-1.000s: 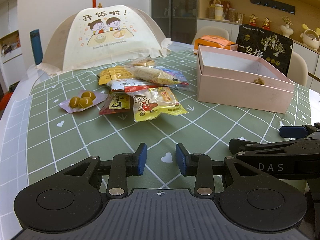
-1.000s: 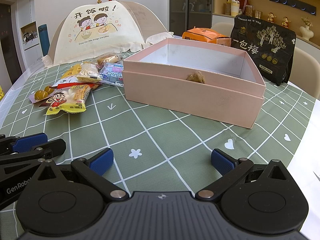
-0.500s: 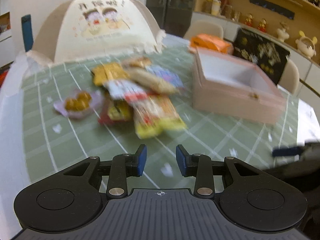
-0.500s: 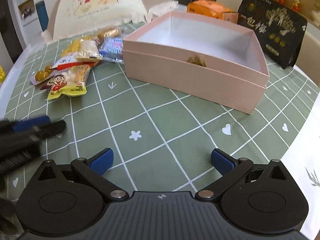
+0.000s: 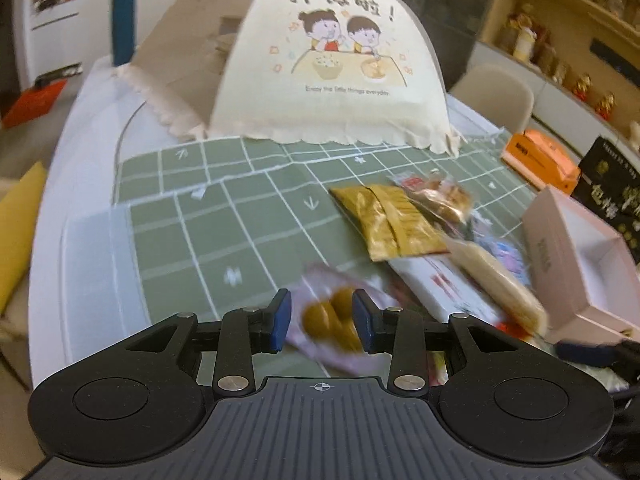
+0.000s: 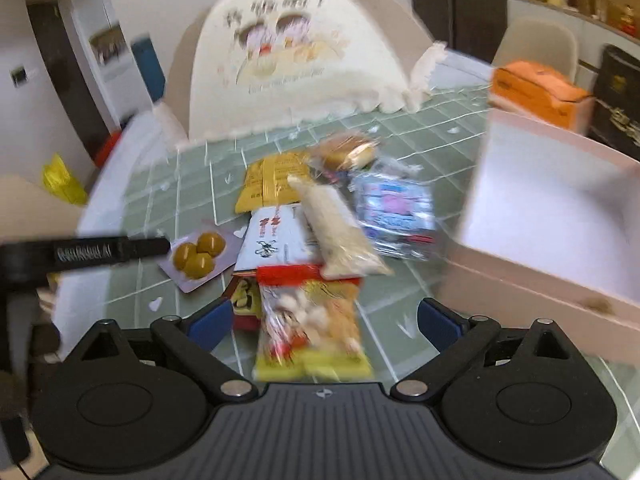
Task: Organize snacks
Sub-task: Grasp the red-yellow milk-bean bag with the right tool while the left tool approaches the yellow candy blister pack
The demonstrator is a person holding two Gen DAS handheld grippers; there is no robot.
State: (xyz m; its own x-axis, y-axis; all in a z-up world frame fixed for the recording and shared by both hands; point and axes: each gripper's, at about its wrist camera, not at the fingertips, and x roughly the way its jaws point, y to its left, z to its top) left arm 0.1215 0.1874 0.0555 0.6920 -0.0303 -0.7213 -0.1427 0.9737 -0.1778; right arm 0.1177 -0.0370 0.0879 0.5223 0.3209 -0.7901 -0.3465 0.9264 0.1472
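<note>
A pile of snack packets lies on the green grid tablecloth (image 5: 224, 232). My left gripper (image 5: 322, 322) is partly open above a lilac packet of yellow balls (image 5: 334, 320), its jaws on either side of it but not closed on it. That packet also shows in the right wrist view (image 6: 199, 256). My right gripper (image 6: 325, 322) is wide open over a yellow cartoon packet (image 6: 312, 336), not touching it. A pink open box (image 6: 560, 216) stands to the right, with one small brown snack by its front wall (image 6: 598, 304).
A cream mesh food cover (image 5: 320, 68) stands at the back of the table. An orange box (image 5: 540, 160) and a black bag (image 5: 612, 196) sit behind the pink box. Gold packets (image 5: 392, 220), a long beige packet (image 6: 340, 232) and a blue packet (image 6: 396, 208) lie in the pile.
Both grippers have moved forward and left to the snack pile. The left now straddles the yellow-ball packet; the right hovers over the cartoon packet. Jaw openings look unchanged.
</note>
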